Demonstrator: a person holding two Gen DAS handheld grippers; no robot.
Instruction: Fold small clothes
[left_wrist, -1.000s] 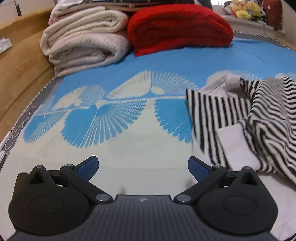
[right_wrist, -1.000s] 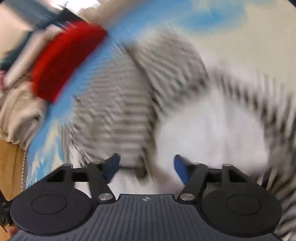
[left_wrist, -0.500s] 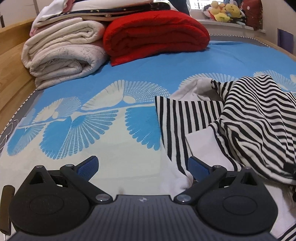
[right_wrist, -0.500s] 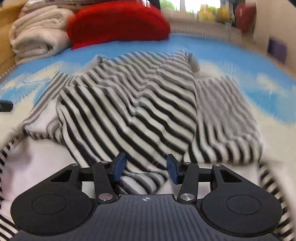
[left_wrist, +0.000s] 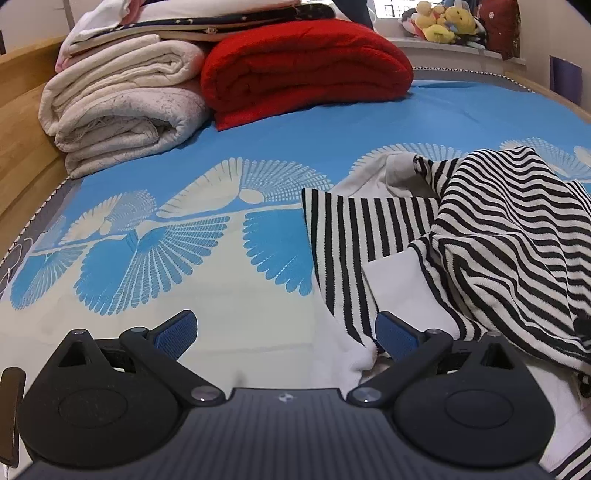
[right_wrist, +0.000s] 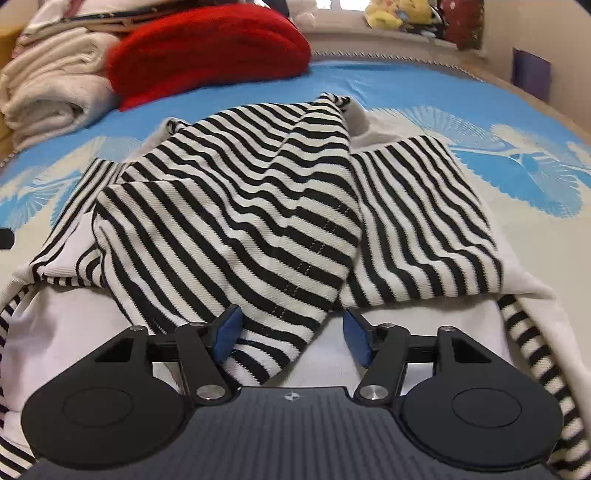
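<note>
A black-and-white striped garment (right_wrist: 258, 206) lies crumpled on the blue patterned bedspread (left_wrist: 295, 140), with its white inner side showing. It fills the right of the left wrist view (left_wrist: 498, 236). My left gripper (left_wrist: 286, 334) is open at the garment's left edge, and white fabric lies against its right finger (left_wrist: 397, 334). My right gripper (right_wrist: 291, 332) is open low over the garment, with a striped point of cloth lying between its fingers.
A folded red blanket (left_wrist: 303, 70) and rolled cream blankets (left_wrist: 122, 107) are stacked at the far end of the bed. Soft toys (left_wrist: 443, 22) sit on a ledge behind. A wooden bed frame (left_wrist: 18, 147) runs along the left.
Both grippers swung to face the garment squarely and came closer. The right gripper's jaws stand wider apart than half a second ago. The garment has not moved.
</note>
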